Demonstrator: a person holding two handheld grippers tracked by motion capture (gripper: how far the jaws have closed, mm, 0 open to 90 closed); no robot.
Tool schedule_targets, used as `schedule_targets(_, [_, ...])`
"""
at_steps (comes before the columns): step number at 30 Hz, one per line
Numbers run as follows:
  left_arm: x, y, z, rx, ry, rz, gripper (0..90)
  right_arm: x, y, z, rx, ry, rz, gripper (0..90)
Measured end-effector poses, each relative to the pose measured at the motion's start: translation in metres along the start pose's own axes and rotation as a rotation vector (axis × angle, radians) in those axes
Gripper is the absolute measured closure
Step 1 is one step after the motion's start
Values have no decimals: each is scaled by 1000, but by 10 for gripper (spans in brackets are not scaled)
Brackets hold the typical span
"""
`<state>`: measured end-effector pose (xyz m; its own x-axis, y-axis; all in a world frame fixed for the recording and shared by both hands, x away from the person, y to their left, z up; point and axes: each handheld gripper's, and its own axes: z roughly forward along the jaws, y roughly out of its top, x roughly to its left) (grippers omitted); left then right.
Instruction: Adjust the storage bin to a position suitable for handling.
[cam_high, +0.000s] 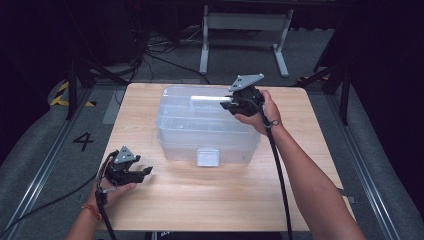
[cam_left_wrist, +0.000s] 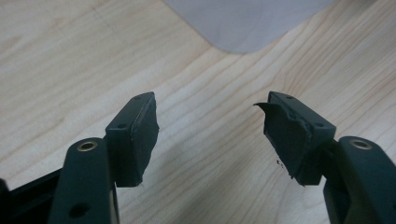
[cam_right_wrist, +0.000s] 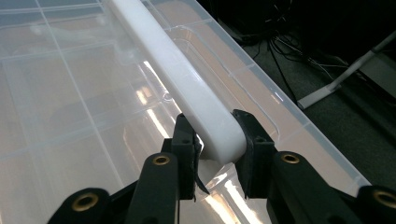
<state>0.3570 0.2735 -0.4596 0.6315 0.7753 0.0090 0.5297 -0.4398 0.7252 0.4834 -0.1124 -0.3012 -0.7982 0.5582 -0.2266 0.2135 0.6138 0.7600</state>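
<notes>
Three cameras: one overhead, one on each of my claws.
The high one looks forward and down over the table (cam_high: 210, 200); my left looks close onto bare tabletop, my right close along the clear box (cam_right_wrist: 70, 93) that the high view shares.

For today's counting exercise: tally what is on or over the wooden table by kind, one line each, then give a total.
Clear plastic storage box with white handle: 1
Grippers: 2, the left gripper open over the table, the right gripper shut on the handle
Total: 3

a storage box (cam_high: 207, 131) sits mid-table (cam_high: 210, 200), its handle (cam_high: 206, 99) on the lid's far side.
</notes>
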Motion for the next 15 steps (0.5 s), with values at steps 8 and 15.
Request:
schedule_targets(8, [-13, 28, -19, -125, 12, 17, 397, -4, 7, 0, 14, -21, -6, 722])
schedule_targets(15, [-23, 49, -31, -200, 11, 33, 430, -13, 14, 0, 32, 2, 16, 720])
